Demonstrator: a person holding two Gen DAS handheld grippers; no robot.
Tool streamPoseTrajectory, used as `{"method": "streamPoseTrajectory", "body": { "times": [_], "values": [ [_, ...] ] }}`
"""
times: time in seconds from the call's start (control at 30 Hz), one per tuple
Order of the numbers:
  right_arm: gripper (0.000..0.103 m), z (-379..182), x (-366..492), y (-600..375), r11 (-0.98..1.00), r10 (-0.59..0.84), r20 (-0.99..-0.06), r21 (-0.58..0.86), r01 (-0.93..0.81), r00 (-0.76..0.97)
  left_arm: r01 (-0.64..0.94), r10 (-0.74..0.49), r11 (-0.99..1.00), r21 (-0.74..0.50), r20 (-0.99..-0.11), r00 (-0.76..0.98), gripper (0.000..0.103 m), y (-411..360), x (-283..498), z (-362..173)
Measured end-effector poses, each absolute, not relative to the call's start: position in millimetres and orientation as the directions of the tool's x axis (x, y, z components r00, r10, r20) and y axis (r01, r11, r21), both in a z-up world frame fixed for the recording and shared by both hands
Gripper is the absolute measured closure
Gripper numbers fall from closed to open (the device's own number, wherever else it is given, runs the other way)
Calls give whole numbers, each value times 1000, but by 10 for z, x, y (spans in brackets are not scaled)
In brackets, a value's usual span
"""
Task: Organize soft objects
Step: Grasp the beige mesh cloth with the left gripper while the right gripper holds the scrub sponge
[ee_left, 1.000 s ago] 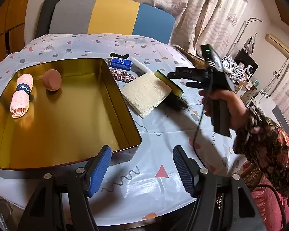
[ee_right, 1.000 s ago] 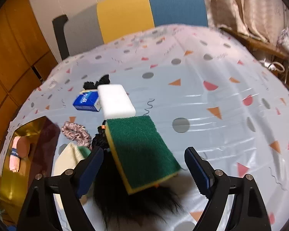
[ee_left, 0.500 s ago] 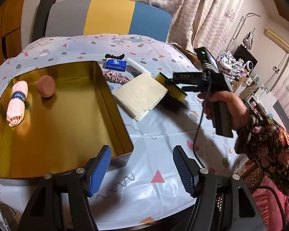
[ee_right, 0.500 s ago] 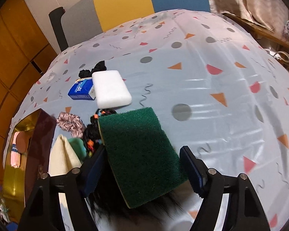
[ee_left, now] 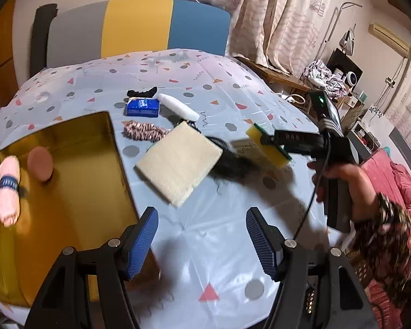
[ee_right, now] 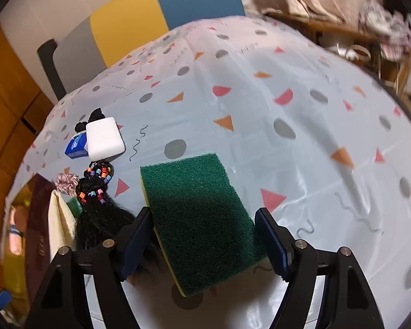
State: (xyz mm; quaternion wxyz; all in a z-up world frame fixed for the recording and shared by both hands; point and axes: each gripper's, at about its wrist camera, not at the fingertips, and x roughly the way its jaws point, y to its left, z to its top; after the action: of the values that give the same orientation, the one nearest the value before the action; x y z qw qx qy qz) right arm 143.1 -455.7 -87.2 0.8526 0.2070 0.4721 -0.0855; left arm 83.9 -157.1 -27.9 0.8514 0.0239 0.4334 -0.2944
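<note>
Right gripper [ee_right: 204, 242] now has the green-topped, yellow-bodied rectangular scouring sponge [ee_right: 198, 216] clamped between its blue ribbed pads; a second ago the jaws stood wider and the sponge lay on the black hair tuft [ee_right: 101, 219]. In the left wrist view the sponge [ee_left: 268, 145] hangs clear of the pale patterned tablecloth [ee_left: 205, 233], so the pickup looks done and the carry to the gold metal tray [ee_left: 68, 192] is probably next. That tray lies well off to this gripper's left, already holding a rolled pink towel [ee_left: 9, 186] and a round peach puff [ee_left: 39, 160].

The sponge's long axis runs straight ahead of the gripper, along its fingers, green face up, far end tilted slightly left. Left gripper [ee_left: 201, 241] hangs slack-jawed and empty above the tray's near corner.
</note>
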Motion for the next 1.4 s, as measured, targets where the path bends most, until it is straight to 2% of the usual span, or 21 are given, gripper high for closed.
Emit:
{"method": "streamPoseTrajectory", "body": {
  "times": [0.17, 0.23, 0.43, 0.57, 0.7, 0.9, 1.17, 1.3, 1.4],
  "values": [
    [27, -861, 1425, -4514, 896, 80, -838, 297, 330, 539, 513, -460, 831, -215, -783, 418, 35, -1784, 1288, -233],
    [27, -853, 1420, -4486, 895, 96, -834, 311, 319, 543, 522, -437, 832, -187, -801, 410, 29, -1915, 1463, -255],
    [27, -822, 1428, -4438, 894, 122, -826, 333, 301, 550, 529, -333, 845, -75, -847, 413, 29, -2228, 1892, -462],
    [27, -779, 1415, -4432, 884, 155, -811, 368, 287, 564, 454, -375, 870, -194, -857, 352, 29, -2197, 2165, -610],
    [27, -730, 1414, -4419, 882, 169, -799, 384, 273, 577, 412, -337, 896, -164, -855, 394, 29, -2179, 2313, -686],
    [27, -735, 1417, -4454, 864, 199, -793, 419, 278, 575, 432, -369, 873, -227, -886, 281, 28, -2184, 2286, -867],
    [27, -736, 1410, -4438, 864, 207, -793, 423, 273, 574, 524, -433, 803, -284, -882, 186, 27, -2260, 1689, -851],
    [27, -744, 1399, -4453, 860, 206, -794, 426, 280, 572, 553, -390, 805, -213, -893, 224, 27, -2358, 1510, -899],
    [27, -745, 1397, -4464, 859, 201, -795, 424, 286, 573, 531, -304, 844, -74, -881, 361, 27, -2394, 1458, -838]
  ]
}}
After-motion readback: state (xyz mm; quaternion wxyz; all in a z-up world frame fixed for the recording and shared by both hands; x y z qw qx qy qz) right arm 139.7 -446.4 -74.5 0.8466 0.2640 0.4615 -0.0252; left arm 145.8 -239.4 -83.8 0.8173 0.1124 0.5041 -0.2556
